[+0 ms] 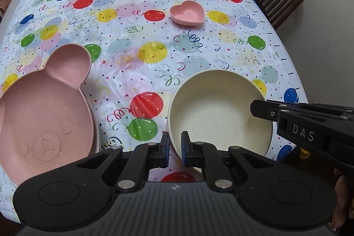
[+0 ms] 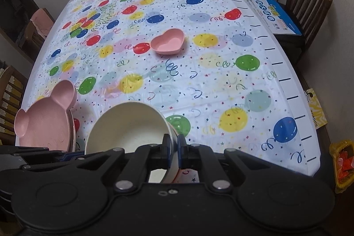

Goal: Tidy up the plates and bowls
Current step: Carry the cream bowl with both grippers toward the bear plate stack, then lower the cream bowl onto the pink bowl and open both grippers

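Your left wrist camera sits just behind the left gripper point(image 1: 175, 148), looking steeply down along its fingers — close over the cream bowl point(image 1: 219, 112). Your right wrist camera looks the same way from behind the right gripper point(image 2: 176, 149), equally near. Both views share that bowl, the bear plate point(image 1: 42, 116) off to the left, the heart bowl point(image 2: 168, 41) ahead — and the balloon tablecloth point(image 2: 221, 85).

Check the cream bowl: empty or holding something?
Empty. The cream bowl shows a bare speckled inside in both wrist views, with nothing in it. The left claw and right claw each pinch its rim.
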A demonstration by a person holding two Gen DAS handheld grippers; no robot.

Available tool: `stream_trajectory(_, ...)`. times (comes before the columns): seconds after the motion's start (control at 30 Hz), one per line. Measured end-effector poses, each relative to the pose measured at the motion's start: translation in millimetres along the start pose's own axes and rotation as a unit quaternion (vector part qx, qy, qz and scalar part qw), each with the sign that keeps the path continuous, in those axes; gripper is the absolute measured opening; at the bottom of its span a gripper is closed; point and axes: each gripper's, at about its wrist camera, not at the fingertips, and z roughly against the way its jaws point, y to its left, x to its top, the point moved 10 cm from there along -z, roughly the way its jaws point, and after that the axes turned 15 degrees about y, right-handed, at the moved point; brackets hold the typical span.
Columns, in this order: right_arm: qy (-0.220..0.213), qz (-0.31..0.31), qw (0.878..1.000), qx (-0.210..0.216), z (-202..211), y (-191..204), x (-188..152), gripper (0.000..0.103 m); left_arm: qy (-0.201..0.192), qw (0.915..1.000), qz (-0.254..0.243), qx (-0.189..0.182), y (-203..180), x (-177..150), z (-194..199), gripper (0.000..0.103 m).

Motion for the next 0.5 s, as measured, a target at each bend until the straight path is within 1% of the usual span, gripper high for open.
stream_trajectory(0.23,0.003,-0.004,1.000,0.007,-1.7,-1.0,0.1,0.006,0.005,1.0000,-0.001,0.000,1.3,0.2,-3.3,0.009)
stream_trajectory(0.5,0.002,0.001,1.000,0.011,2.2,0.2,2.4,0.017,0.006,1.0000,-0.003,0.002,4.4,-1.8,-0.8,0.009)
